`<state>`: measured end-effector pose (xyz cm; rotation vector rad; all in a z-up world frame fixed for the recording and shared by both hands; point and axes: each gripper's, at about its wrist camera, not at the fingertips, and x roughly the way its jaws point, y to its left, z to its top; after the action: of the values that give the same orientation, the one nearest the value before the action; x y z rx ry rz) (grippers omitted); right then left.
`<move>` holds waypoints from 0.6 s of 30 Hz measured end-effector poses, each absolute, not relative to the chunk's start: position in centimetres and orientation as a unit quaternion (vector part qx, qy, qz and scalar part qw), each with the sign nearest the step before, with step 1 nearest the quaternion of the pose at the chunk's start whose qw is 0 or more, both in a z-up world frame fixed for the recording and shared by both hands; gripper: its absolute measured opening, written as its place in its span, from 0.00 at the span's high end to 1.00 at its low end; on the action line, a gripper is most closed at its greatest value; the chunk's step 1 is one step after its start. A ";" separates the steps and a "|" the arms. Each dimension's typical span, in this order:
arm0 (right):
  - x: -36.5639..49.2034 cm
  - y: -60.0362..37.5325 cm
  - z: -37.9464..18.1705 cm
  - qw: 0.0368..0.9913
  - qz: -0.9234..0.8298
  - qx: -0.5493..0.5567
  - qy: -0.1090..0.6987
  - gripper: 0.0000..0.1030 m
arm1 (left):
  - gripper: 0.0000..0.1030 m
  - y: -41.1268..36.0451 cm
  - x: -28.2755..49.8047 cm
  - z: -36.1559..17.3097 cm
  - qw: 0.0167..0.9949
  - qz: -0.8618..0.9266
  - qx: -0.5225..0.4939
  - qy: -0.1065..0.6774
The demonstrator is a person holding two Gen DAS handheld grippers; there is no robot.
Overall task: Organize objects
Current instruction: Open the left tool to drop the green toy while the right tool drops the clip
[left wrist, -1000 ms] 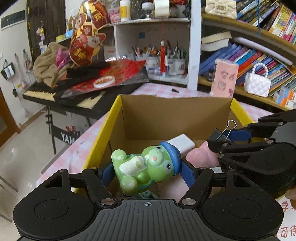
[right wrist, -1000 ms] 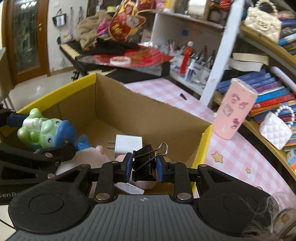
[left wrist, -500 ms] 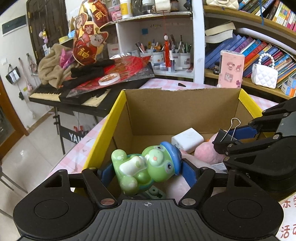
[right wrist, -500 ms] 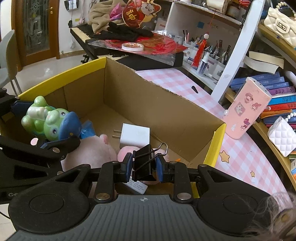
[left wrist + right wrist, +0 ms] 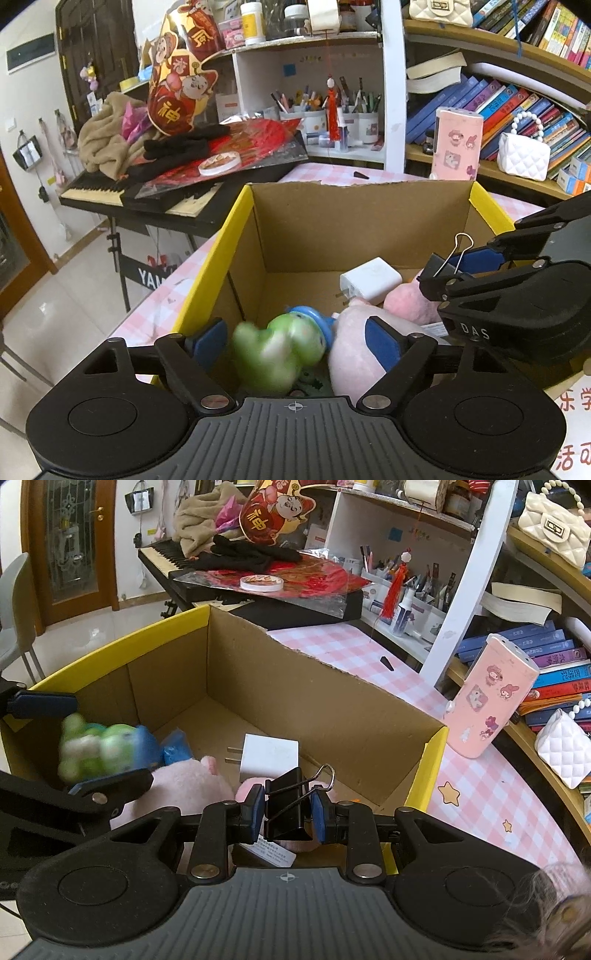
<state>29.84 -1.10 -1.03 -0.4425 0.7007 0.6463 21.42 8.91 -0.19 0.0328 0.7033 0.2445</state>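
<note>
A cardboard box with a yellow rim [image 5: 218,258] [image 5: 432,760] stands in front of both grippers. My left gripper [image 5: 293,341] [image 5: 74,742] hangs over its near left corner and its jaws are opening. The green frog toy with a blue cap [image 5: 273,354] [image 5: 99,749] sits blurred between the pads, loose from them and dropping. My right gripper [image 5: 288,808] [image 5: 461,266] is shut on a black binder clip [image 5: 284,812] [image 5: 439,264] above the box. Inside lie a white plug charger [image 5: 369,284] [image 5: 269,757] and a pink plush [image 5: 354,354] [image 5: 188,782].
The box rests on a pink checked tablecloth [image 5: 332,646]. A pink sticker-covered case [image 5: 456,147] [image 5: 487,709] stands behind its far right corner. A cluttered piano keyboard [image 5: 147,188] lies to the left, with bookshelves and a white purse [image 5: 565,749] to the right.
The left jaws have spread wider and the green frog toy has slipped down out of their grip, now blurred. The right gripper still holds the binder clip in the same place.
</note>
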 end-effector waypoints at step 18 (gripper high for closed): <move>25.7 -5.3 3.8 0.921 0.237 -0.119 0.286 0.69 | 0.14 7.7 16.4 3.9 0.959 0.063 0.013 0.276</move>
<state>25.74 -5.35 3.82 -0.2437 0.5866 0.4865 16.39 7.69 3.86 0.0267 0.5602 0.1274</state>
